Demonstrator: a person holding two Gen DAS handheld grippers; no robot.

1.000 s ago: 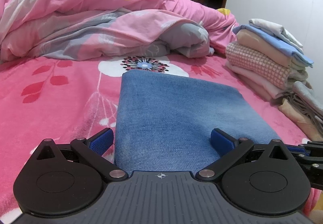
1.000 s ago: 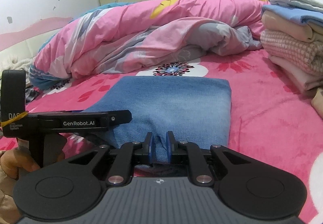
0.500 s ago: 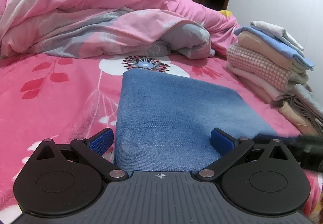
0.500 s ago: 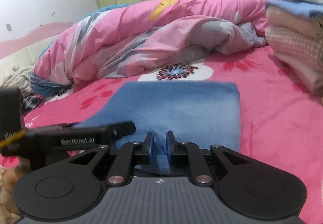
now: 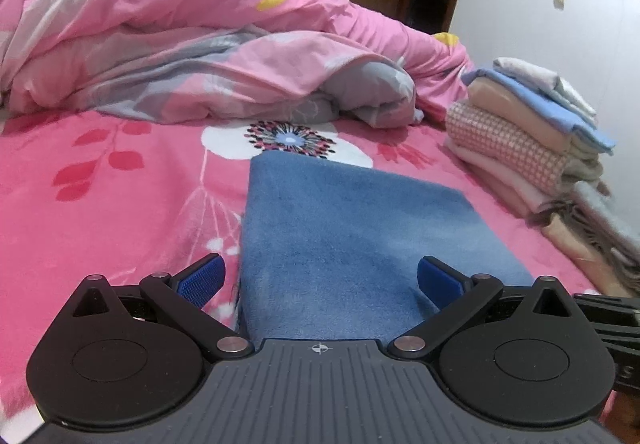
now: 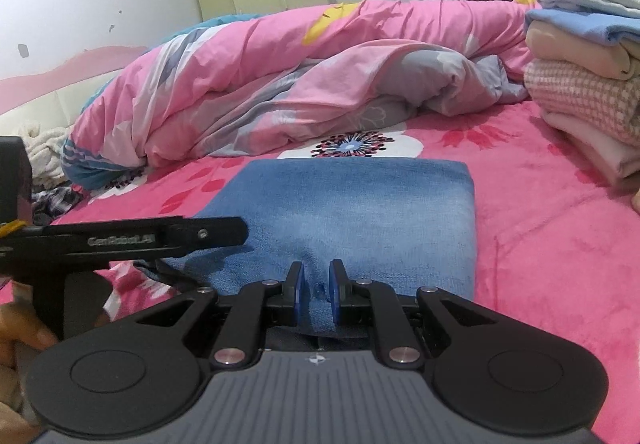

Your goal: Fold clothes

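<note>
Step advice: lift both near corners evenly, I judge, so the fold stays square.
Left gripper (image 5: 319, 280): jaws wide, straddling the near edge, gripping nothing.
Folded blue towel (image 6: 352, 212): centre of the pink bedsheet (image 5: 100, 196), folded-clothes stack (image 5: 532, 132) at 2 o'clock.
Right gripper (image 6: 316, 286): nearly closed, pinching the towel's near hem.

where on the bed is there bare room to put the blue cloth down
Free: the pink sheet left of the blue cloth, up to the duvet; also a strip between the cloth and the folded stack. Crowded: the back under the duvet, and the right edge with the stack.
</note>
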